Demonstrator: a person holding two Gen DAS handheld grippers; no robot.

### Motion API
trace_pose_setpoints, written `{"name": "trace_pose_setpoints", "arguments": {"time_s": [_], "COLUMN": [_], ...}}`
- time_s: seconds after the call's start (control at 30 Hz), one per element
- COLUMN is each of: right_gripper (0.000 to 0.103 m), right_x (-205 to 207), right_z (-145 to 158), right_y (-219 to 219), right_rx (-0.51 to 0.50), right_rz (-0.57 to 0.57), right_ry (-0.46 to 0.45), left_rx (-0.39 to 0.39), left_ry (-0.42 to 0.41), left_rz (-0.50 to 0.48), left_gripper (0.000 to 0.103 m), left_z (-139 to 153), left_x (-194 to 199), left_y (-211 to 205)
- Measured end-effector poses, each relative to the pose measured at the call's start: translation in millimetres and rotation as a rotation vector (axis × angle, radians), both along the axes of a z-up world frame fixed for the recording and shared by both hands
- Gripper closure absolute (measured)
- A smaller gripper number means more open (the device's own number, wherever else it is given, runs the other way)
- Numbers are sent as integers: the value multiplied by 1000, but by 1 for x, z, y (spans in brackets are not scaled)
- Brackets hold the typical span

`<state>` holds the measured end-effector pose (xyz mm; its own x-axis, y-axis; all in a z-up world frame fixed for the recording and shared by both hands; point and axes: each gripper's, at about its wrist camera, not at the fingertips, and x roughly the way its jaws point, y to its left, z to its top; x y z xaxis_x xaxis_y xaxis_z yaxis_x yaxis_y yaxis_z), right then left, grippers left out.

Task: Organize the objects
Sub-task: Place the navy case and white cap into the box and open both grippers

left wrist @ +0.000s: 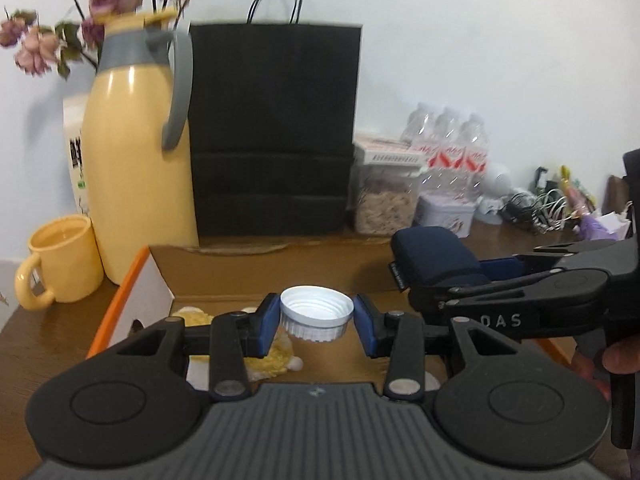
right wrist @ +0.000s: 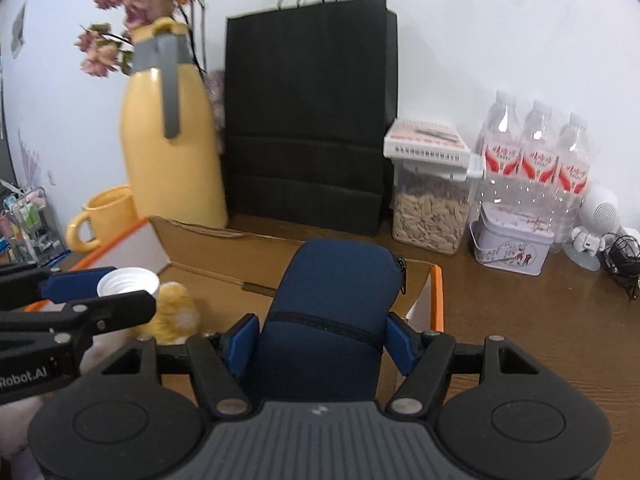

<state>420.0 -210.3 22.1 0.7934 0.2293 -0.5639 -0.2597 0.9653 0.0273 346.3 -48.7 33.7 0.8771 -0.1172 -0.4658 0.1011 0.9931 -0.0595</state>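
Left gripper (left wrist: 317, 316) grips white cap (left wrist: 317, 310) | wooden table (right wrist: 540, 320) | white wall (left wrist: 480, 40)

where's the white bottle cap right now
The white cap sits pinched in the left tongs, held above the open cardboard box, with the yellow plush toy just below it.

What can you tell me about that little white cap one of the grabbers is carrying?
The white cap is a round screw lid, plastic by its look, with a ribbed outer wall and threads inside. It is held open side up, slightly tilted, pinched between the blue pads of the left gripper. It hangs above the open cardboard box, over a yellow plush toy. Only the pads touch it.
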Motion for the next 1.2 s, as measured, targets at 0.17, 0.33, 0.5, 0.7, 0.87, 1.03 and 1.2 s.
{"name": "trace_pose_setpoints", "arguments": {"time_s": [0.17,0.33,0.5,0.7,0.87,1.03,1.2], "right_gripper": [36,33,5,0,0,0,0], "right_x": [10,7,-2,-11,-18,-35,-60], "right_z": [-14,-16,-10,-4,2,15,28], "right_y": [-6,-7,-10,-8,-8,-12,-15], "right_rx": [9,2,29,29,36,56,84], "right_rz": [-12,-22,-20,-7,-11,-18,-25], "right_ry": [23,27,0,-26,-56,-104,-137], "left_rx": [6,18,21,2,-16,-31,-59], "left_ry": [19,17,-28,-61,-82,-117,-147], "left_rz": [-13,4,31,58,69,71,79], "left_gripper": [62,53,7,0,0,0,0], "left_z": [-8,-9,-7,-2,4,16,30], "left_x": [6,4,-2,-6,-12,-25,-44], "left_y": [1,-2,-1,3,7,9,14]}}
